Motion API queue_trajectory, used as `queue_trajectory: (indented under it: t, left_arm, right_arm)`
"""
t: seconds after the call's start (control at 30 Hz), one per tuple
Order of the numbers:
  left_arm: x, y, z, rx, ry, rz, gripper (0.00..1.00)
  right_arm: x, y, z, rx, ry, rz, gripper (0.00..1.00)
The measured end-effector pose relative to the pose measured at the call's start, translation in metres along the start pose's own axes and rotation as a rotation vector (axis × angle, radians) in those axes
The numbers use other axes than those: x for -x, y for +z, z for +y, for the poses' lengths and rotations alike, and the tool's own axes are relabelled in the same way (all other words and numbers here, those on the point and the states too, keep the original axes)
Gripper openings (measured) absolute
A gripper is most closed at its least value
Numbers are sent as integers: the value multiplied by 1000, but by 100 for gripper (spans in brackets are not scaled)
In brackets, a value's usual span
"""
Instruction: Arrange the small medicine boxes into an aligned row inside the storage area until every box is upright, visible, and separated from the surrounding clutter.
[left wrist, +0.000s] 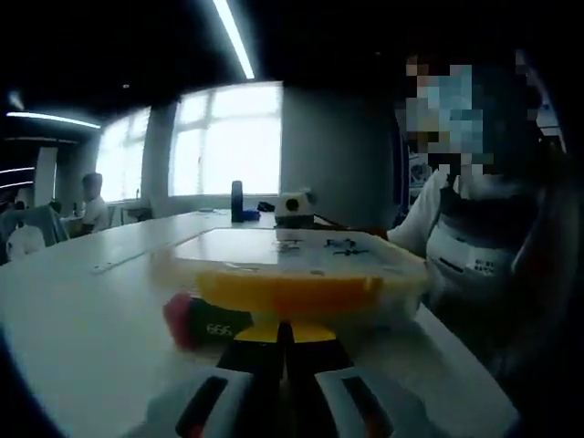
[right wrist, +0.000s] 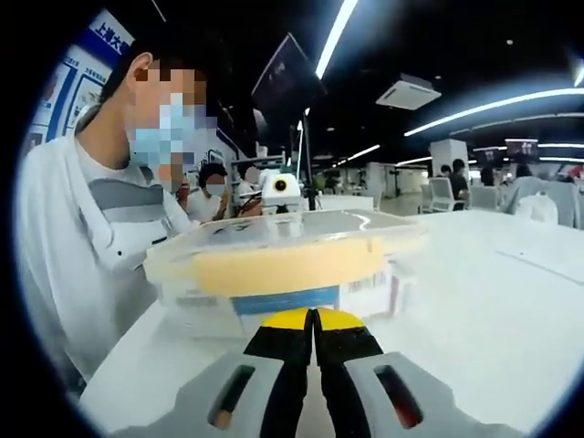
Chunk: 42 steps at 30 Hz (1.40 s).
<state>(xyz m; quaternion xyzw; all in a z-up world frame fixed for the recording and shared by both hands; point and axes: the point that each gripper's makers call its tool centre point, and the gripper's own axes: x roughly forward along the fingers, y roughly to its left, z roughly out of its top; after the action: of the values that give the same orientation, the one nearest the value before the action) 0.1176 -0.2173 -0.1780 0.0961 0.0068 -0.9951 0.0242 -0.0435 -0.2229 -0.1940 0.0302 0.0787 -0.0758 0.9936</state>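
Medicine boxes (right wrist: 274, 299) show through the clear wall of a lidded plastic storage container (right wrist: 274, 265) that stands on a white table (right wrist: 493, 310); in the right gripper view a box with a blue band and pale boxes beside it can be made out behind that wall, but whether they are upright cannot be told. In the left gripper view, the same container (left wrist: 301, 274) sits on the table (left wrist: 82, 310) with its clear lid on and a yellow-orange front edge. The left gripper (left wrist: 285, 342) is just in front of that edge, its black, yellow-backed jaws pressed together with nothing between them. Touching or just beside the container's near left corner lies a small red and dark box (left wrist: 205, 321) with pale digits on its side. Behind the container stand a dark bottle (left wrist: 237, 201) and a small white device (left wrist: 294, 208), and a person in a white top (left wrist: 474, 246) sits right of the container. In the right gripper view, the right gripper (right wrist: 313, 333) is just in front of the container's pale yellow front, its jaws also closed on nothing. The person (right wrist: 91, 246) sits left of the container, and a white device (right wrist: 280, 190) stands behind it.
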Motion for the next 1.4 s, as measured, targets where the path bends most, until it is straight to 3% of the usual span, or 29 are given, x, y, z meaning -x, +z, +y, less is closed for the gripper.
queue_trajectory:
  t: [0.33, 0.7, 0.83, 0.9, 1.07, 1.4]
  left_arm:
    - [-11, -7, -16, 6, -22, 24, 0]
    - [-11, -8, -15, 16, -26, 22, 0]
    - [-12, -8, -15, 16, -30, 21, 0]
    - [-12, -9, -16, 10, -32, 26, 0]
    - [-12, -9, -16, 12, -36, 27, 0]
    - [-11, -10, -16, 18, -38, 26, 0]
  right_arm:
    - [-4, -2, -1, 17, -5, 14, 0]
    - [-2, -3, -6, 28, -13, 25, 0]
    - [3, -10, -11, 99, -51, 84, 0]
    - [10, -5, -16, 101, -76, 66, 0]
    - [28, 22, -34, 63, -169, -70, 0]
    - [15, 26, -10, 78, -65, -84, 0]
